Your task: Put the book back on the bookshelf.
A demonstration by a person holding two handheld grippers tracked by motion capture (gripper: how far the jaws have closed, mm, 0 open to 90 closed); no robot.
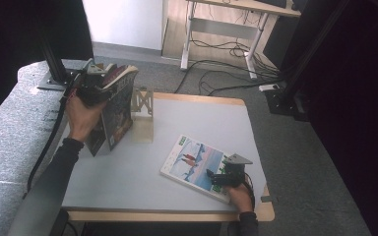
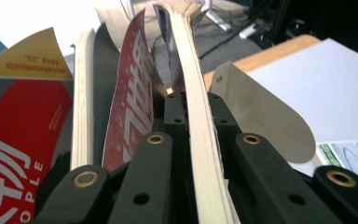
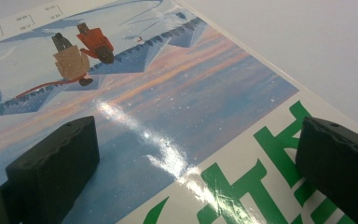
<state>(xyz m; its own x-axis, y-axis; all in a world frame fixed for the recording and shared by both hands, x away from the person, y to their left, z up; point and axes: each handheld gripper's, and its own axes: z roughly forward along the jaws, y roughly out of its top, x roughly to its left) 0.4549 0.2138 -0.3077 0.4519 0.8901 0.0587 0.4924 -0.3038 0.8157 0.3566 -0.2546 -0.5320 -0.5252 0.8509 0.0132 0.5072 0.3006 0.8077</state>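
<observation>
Currently, the left tongs [image 1: 97, 83] are clamped on 1 book [image 1: 120, 105], held upright at the back left of the tabletop [image 1: 128, 182] with its pages fanned at the top. In the left gripper view, the book's page block [image 2: 200, 140] runs between the closed jaws. A bookend [image 1: 142, 115] stands just beside this book. The right tongs [image 1: 215, 177] stand apart, both pads resting on the glossy cover of a magazine [image 1: 192, 160] lying flat near the front right.
</observation>
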